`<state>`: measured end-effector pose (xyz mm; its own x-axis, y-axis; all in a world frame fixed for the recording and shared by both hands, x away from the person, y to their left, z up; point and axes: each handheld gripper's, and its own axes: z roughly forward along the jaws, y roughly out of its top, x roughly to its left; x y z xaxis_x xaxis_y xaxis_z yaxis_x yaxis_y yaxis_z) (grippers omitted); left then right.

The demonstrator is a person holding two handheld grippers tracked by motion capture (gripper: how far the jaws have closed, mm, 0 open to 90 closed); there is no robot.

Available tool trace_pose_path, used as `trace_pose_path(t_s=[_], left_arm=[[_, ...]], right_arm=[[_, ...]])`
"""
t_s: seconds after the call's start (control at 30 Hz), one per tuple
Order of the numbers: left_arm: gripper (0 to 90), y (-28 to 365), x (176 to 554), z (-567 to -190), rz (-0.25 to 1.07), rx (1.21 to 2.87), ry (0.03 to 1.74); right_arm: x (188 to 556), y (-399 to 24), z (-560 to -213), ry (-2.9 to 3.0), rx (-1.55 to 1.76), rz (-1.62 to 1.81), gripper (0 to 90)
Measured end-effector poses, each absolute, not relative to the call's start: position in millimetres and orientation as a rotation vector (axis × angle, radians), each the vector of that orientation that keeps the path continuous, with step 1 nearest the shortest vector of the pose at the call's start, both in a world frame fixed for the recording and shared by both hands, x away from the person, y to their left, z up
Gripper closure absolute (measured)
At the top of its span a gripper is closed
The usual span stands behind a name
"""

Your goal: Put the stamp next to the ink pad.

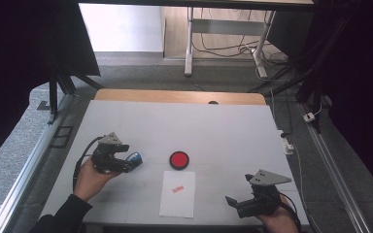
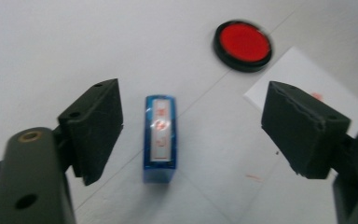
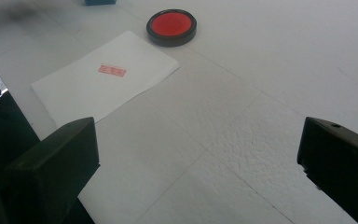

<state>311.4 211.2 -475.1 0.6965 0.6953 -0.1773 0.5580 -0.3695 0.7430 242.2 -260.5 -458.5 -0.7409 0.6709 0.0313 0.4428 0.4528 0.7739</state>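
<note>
A small blue stamp block [image 2: 159, 142] with a silver label lies on the white table, between the wide-apart jaws of my left gripper [image 2: 191, 135], nearer the left jaw and not touched by either. From above, the blue stamp [image 1: 135, 157] sits just past my left gripper [image 1: 126, 163]. A round red ink pad [image 1: 179, 159] in a black rim rests at mid-table. A white paper sheet [image 1: 178, 193] with a red stamped mark [image 1: 177, 189] lies in front of it. My right gripper [image 1: 236, 205] stands open at the front right, with nothing between its jaws.
The white table cover [image 1: 175, 121] ends at a wooden strip along the far edge. Metal rails run down both sides. A white plug and cables [image 1: 288, 144] sit at the right edge. A desk frame stands on the floor beyond.
</note>
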Motion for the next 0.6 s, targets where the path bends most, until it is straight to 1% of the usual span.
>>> trace_pose_path(t_s=[0.2, 0.6], left_arm=[[11.7, 215.1, 296.1, -459.5, 0.182, 1.991, 0.955], [4.7, 225.4, 264.7, -446.5, 0.194, 1.943, 0.946]], right_arm=[[241.4, -263.9, -457.4, 2.421, 0.970, 1.160, 0.0], [240.1, -269.3, -456.3, 2.404, 0.992, 1.155, 0.0]])
